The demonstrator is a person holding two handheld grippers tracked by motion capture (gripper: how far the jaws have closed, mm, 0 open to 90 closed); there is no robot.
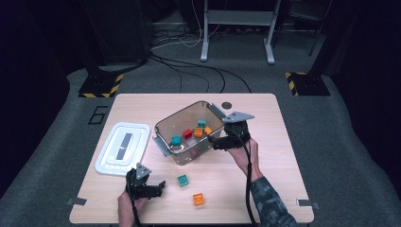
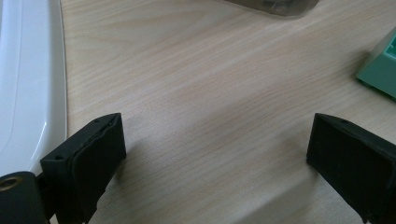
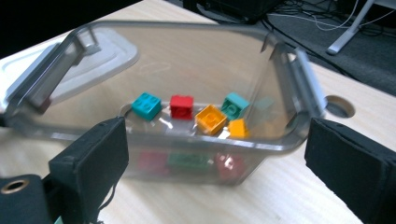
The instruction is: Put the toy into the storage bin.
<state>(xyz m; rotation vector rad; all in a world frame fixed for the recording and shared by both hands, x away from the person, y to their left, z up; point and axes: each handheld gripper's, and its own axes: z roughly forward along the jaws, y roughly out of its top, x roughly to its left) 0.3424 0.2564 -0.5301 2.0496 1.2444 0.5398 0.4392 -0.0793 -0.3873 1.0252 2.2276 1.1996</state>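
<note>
A clear plastic bin (image 1: 166, 126) stands mid-table, holding several bricks: teal (image 3: 146, 105), red (image 3: 181, 107), orange (image 3: 211, 119), green-teal (image 3: 234, 105) and a small orange one (image 3: 238, 127). My right gripper (image 1: 213, 142) sits at the bin's right side, pointing at it. In the right gripper view its jaws (image 3: 215, 144) stand wide open with nothing gripped, just short of the bin's near wall (image 3: 187, 161). My left gripper (image 1: 160, 186) rests low near the front edge, open over bare wood (image 2: 217, 140). A teal brick (image 1: 183, 180) lies just right of it, also seen at the edge (image 2: 380, 67).
The bin's white lid (image 1: 122, 147) lies flat to the left, close beside the left jaw (image 2: 23, 84). An orange brick (image 1: 198, 199) lies near the table's front edge. A round cable hole (image 1: 226, 105) is behind the bin. Cables and stand legs cross the floor beyond.
</note>
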